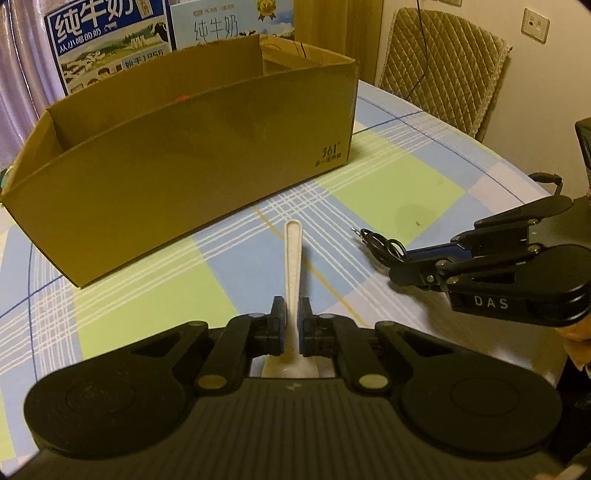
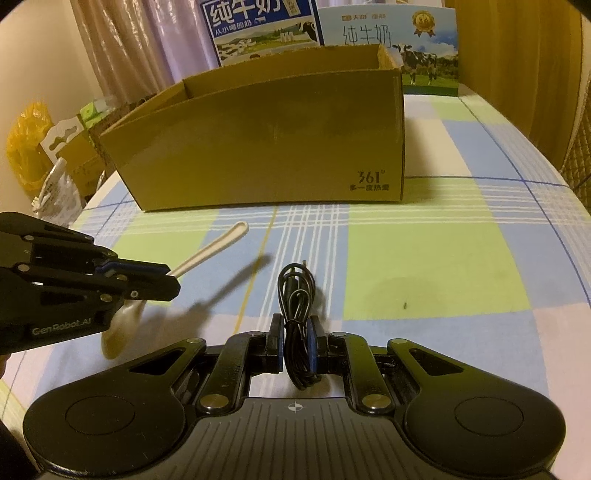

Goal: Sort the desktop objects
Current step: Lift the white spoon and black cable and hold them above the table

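Note:
My left gripper (image 1: 293, 314) is shut on a cream plastic spoon (image 1: 293, 258), handle pointing forward toward the open brown cardboard box (image 1: 207, 162). In the right wrist view the same left gripper (image 2: 166, 278) comes in from the left, the spoon (image 2: 214, 247) sticking out of it above the tablecloth. My right gripper (image 2: 297, 328) is shut on a coiled black cable (image 2: 295, 291). In the left wrist view that right gripper (image 1: 400, 267) reaches in from the right with the cable (image 1: 380, 243) at its tips. The box (image 2: 266, 140) stands just ahead of both.
A checked blue, green and white tablecloth (image 1: 388, 177) covers the round table. Two milk cartons (image 2: 266, 26) stand behind the box. A padded chair back (image 1: 443, 62) is at the far right. Bags and packages (image 2: 55, 147) sit off the table's left edge.

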{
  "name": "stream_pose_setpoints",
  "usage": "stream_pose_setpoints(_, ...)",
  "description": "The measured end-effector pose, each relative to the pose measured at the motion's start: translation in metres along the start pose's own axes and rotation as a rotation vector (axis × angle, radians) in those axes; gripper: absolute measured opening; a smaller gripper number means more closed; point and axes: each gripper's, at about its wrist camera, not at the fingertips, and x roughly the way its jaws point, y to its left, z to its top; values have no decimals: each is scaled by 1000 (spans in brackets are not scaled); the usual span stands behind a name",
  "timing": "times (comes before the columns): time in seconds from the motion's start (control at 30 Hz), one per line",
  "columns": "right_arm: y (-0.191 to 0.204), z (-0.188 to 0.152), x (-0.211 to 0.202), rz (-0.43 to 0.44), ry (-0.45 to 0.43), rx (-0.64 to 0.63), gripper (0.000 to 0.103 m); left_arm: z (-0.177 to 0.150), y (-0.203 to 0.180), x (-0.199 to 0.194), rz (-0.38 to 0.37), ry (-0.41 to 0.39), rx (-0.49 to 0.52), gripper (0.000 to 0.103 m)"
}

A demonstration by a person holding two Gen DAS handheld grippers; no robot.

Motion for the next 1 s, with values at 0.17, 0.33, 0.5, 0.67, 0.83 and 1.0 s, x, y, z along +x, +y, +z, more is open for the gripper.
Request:
stream_pose_setpoints(0.17, 2, 5, -10, 1, -14, 1, 9, 2, 0, -9, 6, -10, -19, 4)
stream_pose_setpoints(0.33, 4, 11, -22, -3, -34, -1, 9, 6, -4, -22, 16, -27, -30, 4)
stream_pose_setpoints(0.5, 10, 17, -37, -4, -58, -7, 9, 8, -5, -38, 25, -46, -41, 4)
stream_pose_setpoints(0.67, 16, 22, -49, -3, -78, -15, 9, 11, -7, -53, 32, -63, -50, 4)
stream_pose_setpoints(0.83, 22, 26, -62, 1, -96, -23, 9, 10, -10, -67, 44, -75, -71, 4)
stream_pose_setpoints(1.0, 26, 28, -75, -1, -111, -28, 9, 8, -11, -80, 50, -87, -101, 4)
